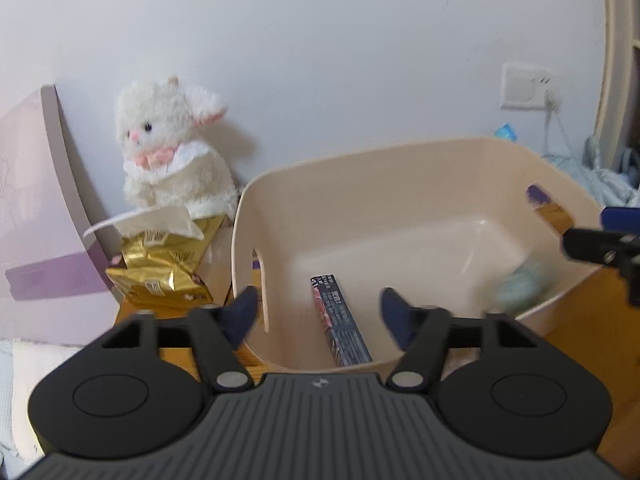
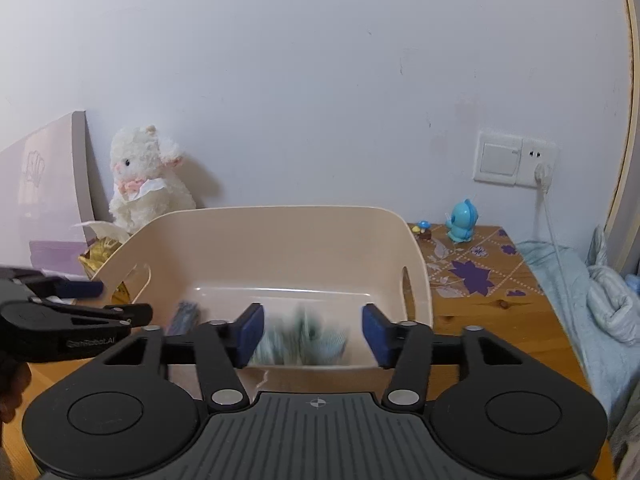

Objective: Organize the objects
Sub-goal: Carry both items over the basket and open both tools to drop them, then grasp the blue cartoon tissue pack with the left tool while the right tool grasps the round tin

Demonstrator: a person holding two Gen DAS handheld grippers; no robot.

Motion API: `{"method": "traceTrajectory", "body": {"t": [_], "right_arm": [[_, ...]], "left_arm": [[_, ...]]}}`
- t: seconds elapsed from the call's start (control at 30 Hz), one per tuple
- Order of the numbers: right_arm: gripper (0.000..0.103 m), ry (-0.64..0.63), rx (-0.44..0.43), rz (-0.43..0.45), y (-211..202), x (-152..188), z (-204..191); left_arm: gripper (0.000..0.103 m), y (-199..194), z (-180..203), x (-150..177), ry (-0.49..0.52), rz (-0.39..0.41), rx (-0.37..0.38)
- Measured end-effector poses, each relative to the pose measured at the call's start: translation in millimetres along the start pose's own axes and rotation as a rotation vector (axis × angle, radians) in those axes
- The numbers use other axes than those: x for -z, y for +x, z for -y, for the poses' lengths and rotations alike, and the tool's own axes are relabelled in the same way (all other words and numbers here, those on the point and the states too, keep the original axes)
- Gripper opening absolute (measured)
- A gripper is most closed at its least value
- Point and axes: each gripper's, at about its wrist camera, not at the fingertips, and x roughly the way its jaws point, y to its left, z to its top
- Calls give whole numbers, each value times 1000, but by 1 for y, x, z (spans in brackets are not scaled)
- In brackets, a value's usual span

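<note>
White wall behind wooden bench (image 2: pixel 500 316). Beige plastic bin (image 2: pixel 280 248) centre; dark flat box (image 1: pixel 340 320) on floor at its 7 o'clock, blurred green object (image 2: pixel 304 340) at 5. Left claw (image 1: pixel 316 312), right claw (image 2: pixel 312 334) both spread, empty. Risk: claws collide over bin rim, nudge bin toward tissue pack (image 1: pixel 160 268) at 9. Free bench at 3 o'clock only.
</note>
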Motion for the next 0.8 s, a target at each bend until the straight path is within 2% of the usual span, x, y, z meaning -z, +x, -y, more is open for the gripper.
{"method": "traceTrajectory", "body": {"t": [0.1, 0.27, 0.47, 0.63, 0.8], "right_arm": [[73, -19, -10, 7, -12, 3, -4], [79, -43, -28, -8, -25, 11, -10], [79, -70, -31, -98, -18, 35, -14], [79, -80, -22, -214, 1, 54, -11], [79, -68, 0, -282, 20, 68, -9]], "left_arm": [[88, -18, 4, 1, 26, 39, -12], [89, -41, 3, 10, 49, 30, -14], [90, -55, -8, 34, 29, -20, 1], [90, -44, -10, 58, 30, -90, -4], [90, -17, -12, 82, 10, -166, -29]]}}
